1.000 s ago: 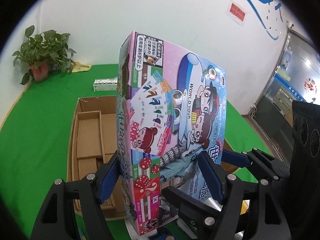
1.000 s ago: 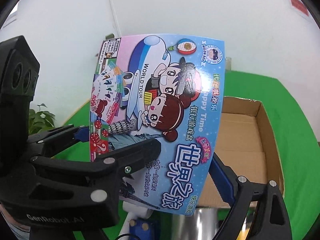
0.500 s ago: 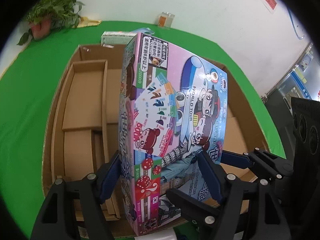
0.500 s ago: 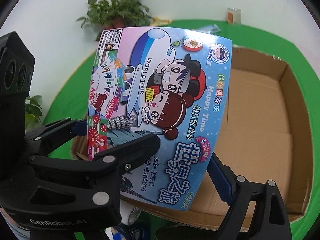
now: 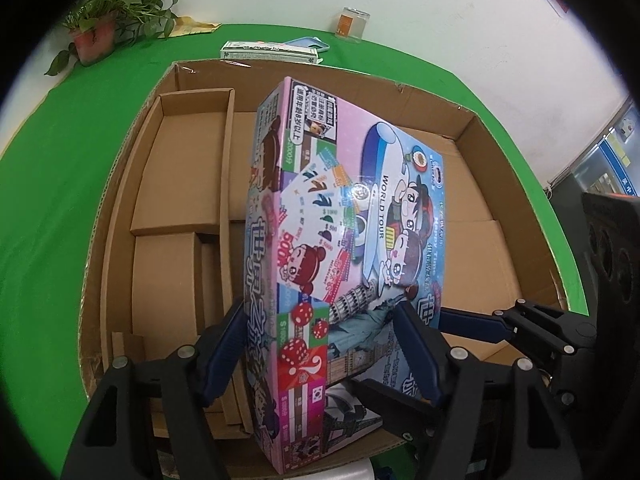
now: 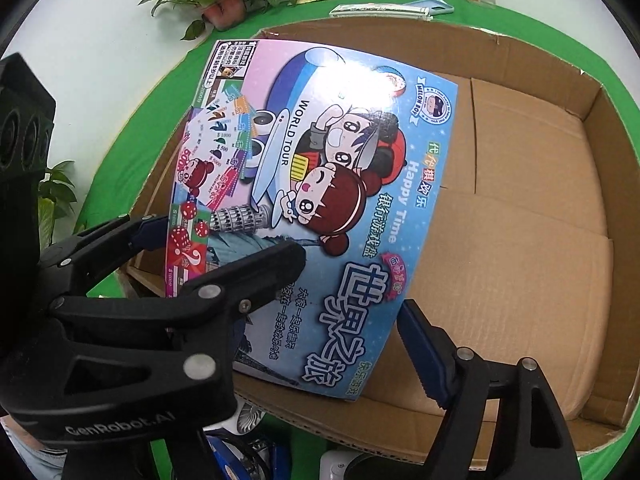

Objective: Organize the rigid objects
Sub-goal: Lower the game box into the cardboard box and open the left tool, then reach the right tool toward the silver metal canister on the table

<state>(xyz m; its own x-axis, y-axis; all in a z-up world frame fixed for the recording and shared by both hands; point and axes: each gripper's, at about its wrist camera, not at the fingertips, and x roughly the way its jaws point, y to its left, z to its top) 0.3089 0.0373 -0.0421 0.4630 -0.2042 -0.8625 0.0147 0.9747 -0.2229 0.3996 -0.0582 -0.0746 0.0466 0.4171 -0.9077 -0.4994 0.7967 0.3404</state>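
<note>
Since a second ago the board game box (image 5: pixel 344 216) has been coming down from in front of the wall and is now hanging low over the open cardboard carton (image 5: pixel 472 184), inside its rim and tilted on edge. The left gripper (image 5: pixel 320 344) is clamping the game box's near end, one blue pad on the narrow pink side, the other on the printed face. The right gripper (image 6: pixel 352 288) is straddling the same end; its jaws have just been closing with the game box between them, its black finger (image 6: pixel 264 268) lying over the face, though pad contact is unclear. The carton's cardboard dividers (image 5: pixel 224 152) are standing left of the game box.
</note>
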